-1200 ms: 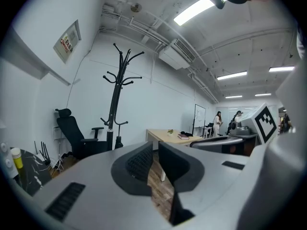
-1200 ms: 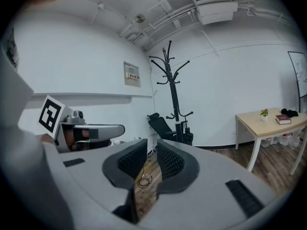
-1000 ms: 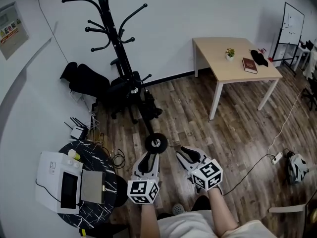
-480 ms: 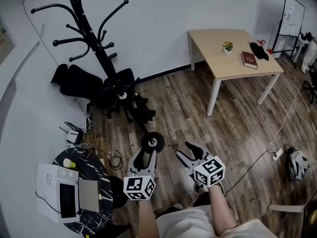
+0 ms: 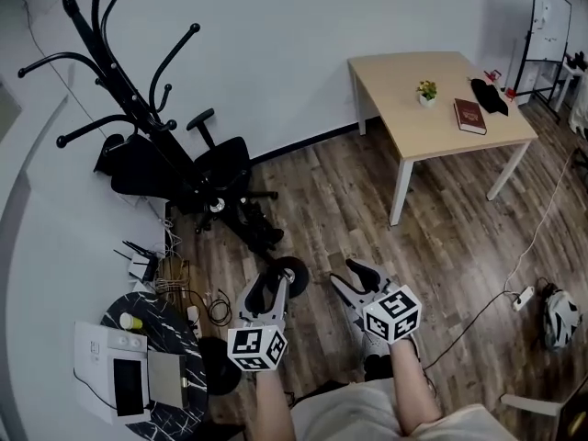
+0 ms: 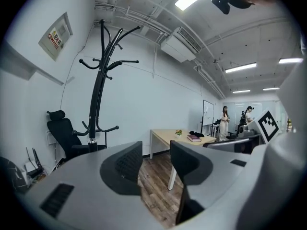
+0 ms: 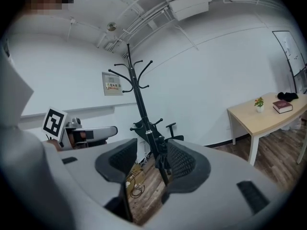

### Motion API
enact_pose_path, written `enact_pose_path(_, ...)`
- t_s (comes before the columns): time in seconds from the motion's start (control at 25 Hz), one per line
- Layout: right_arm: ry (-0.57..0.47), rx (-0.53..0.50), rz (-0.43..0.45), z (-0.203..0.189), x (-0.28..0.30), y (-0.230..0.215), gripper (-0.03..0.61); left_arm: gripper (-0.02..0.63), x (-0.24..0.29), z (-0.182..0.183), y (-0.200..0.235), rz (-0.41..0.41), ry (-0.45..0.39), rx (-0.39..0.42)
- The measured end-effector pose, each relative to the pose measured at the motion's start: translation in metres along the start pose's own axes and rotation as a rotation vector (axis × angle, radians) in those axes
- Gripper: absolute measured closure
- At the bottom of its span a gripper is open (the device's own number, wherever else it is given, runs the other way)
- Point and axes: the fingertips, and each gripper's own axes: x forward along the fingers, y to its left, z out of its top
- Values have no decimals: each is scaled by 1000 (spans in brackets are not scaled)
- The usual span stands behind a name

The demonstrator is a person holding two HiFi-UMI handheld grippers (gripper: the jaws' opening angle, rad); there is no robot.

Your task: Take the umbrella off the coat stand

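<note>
Well beyond the gap of the right gripper [image 7: 148, 164], the umbrella [image 7: 160, 161] is seen: a folded black bundle hung low against the pole of the coat stand [image 7: 140, 104], tapering to a point at its lower end. In the right gripper view it is framed between the two jaws but is not touched by them. These jaws have just been opening and are held apart with nothing gripped. The jaws of the left gripper [image 6: 156, 162] have likewise just been opening and are spread wide, with only floor and a table leg seen past them.

The stand is made of thin black tube, with curved, ball-tipped hooks at the top and shorter ones lower down. It is set on a round disc base [image 5: 288, 269], seen just ahead of the left jaws in the head view. Behind the stand, farther from both jaws, a black office chair [image 5: 207, 168] is parked against the white wall, crowding the pole.

Left of the left jaws, a round dark table [image 5: 170, 310] with a veined top is loaded with a white boxy appliance [image 5: 110, 370]. Loose cables [image 5: 216, 306] and a router [image 5: 142, 265] are scattered on the floor [image 5: 349, 200], which is laid in dark wood-grain planks.

Right of the right jaws, well apart, a pale wooden table [image 5: 404, 108] on white legs bears a small potted plant [image 5: 426, 92] and a reddish book [image 5: 468, 116].
</note>
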Motion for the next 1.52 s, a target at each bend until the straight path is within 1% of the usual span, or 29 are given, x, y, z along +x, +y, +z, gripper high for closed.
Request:
enact_pose_path(0.2, 15, 1, 51, 14, 13, -46, 371, 428, 40, -1, -10, 51, 25, 5)
enact_pose_path(0.36, 38, 18, 101, 16, 23, -72, 371, 428, 54, -6, -11, 128, 36, -10)
enact_pose_path(0.48, 81, 12, 138, 8, 34, -84, 371, 428, 58, -13, -6, 186, 43, -32)
enact_pose_path(0.6, 107, 25, 176, -1, 44, -91, 367, 428, 61, -22, 0, 223, 77, -29)
enact_pose_path(0.72, 125, 5, 238, -4, 52, -92, 343, 428, 65, -32, 9, 273, 96, -29)
enact_pose_path(0.8, 135, -15, 264, -5, 56, -91, 333, 430, 65, -40, 18, 304, 114, -38)
enact_pose_path(0.92, 139, -9, 274, -5, 64, -97, 334, 430, 69, -49, 29, 321, 127, -59)
enact_pose_path(1.08, 168, -22, 284, -6, 88, -106, 337, 430, 83, -46, 48, 329, 104, -80)
enact_pose_path(1.16, 180, -36, 287, -1, 102, -109, 337, 430, 93, -46, 60, 329, 89, -105)
enact_pose_path(1.32, 201, -78, 304, 6, 135, -109, 337, 431, 115, -56, 97, 363, 83, -159)
enact_pose_path(1.4, 212, -97, 316, 11, 159, -110, 336, 431, 126, -53, 118, 376, 82, -166)
enact_pose_path(1.52, 216, -99, 317, 22, 195, -116, 336, 431, 143, -44, 143, 381, 77, -163)
